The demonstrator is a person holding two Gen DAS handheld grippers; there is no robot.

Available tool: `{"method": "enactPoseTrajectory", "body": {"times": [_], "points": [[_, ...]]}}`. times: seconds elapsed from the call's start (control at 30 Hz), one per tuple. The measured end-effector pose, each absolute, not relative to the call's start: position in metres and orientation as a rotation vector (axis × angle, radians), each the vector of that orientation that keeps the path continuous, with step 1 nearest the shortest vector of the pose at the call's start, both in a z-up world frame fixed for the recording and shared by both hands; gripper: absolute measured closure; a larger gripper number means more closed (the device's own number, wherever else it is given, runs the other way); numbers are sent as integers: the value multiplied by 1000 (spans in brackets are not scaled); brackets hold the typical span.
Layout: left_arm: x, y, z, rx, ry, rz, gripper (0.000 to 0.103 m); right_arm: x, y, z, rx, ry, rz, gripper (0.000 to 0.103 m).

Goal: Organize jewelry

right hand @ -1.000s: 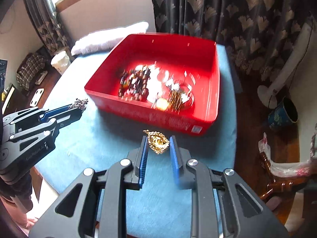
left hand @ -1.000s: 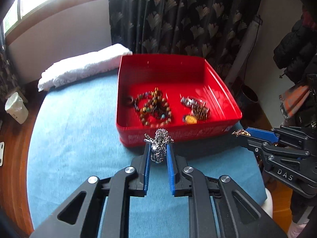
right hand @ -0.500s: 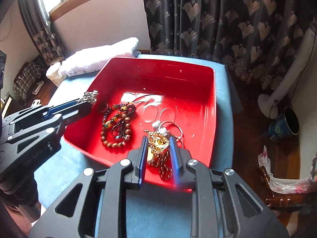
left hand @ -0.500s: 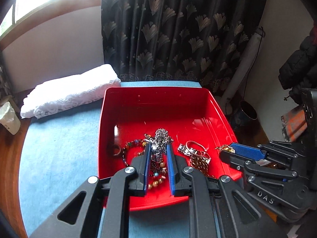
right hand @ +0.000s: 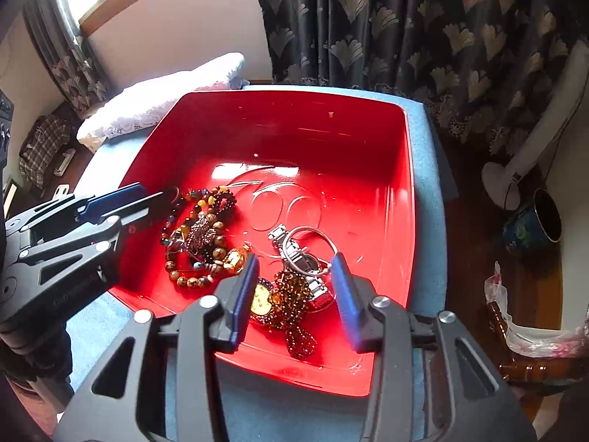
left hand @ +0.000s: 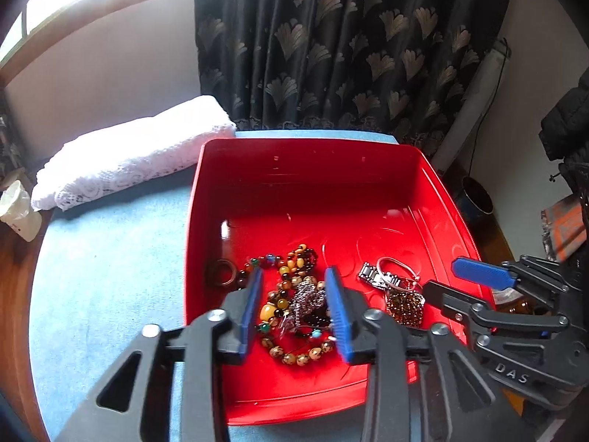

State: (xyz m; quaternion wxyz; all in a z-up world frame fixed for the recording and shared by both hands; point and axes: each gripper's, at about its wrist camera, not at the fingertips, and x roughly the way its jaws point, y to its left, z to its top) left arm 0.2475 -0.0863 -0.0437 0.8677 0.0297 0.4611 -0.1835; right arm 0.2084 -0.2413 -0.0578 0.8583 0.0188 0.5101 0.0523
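Observation:
A red tray (left hand: 438, 184) (right hand: 408, 169) stands on the blue table. My left gripper (left hand: 294, 309) is open over its near left part; the silver chain piece (left hand: 307, 302) lies below on the beaded bracelets (left hand: 291, 283). My right gripper (right hand: 294, 291) is open over the near right part; the gold beaded piece (right hand: 291, 298) lies below it, beside a metal watch (right hand: 298, 254) and thin silver bangle (right hand: 313, 235). A dark ring (left hand: 219, 272) lies at the tray's left. Each gripper shows in the other's view: left (right hand: 147, 199), right (left hand: 460, 276).
A white lace cloth (left hand: 129, 154) lies on the blue tablecloth (left hand: 110, 258) behind and left of the tray. A dark patterned curtain (left hand: 349, 44) hangs behind. On the floor to the right stand a dark pot (right hand: 533, 221) and a fan base (right hand: 504, 180).
Both grippers moved forward over the tray and opened. The silver chain piece dropped onto the bracelets and the gold beaded piece dropped by the watch.

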Motion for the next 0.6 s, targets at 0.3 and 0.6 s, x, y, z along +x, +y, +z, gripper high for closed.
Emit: {"method": "enactPoseTrajectory", "body": {"times": [0.3, 0.6], "points": [[229, -69, -28, 68, 932, -340, 36, 193, -248, -47, 40, 1049, 73, 29], [199, -63, -11, 92, 909, -332, 18, 165, -244, -32, 43, 1034, 49, 11]]}}
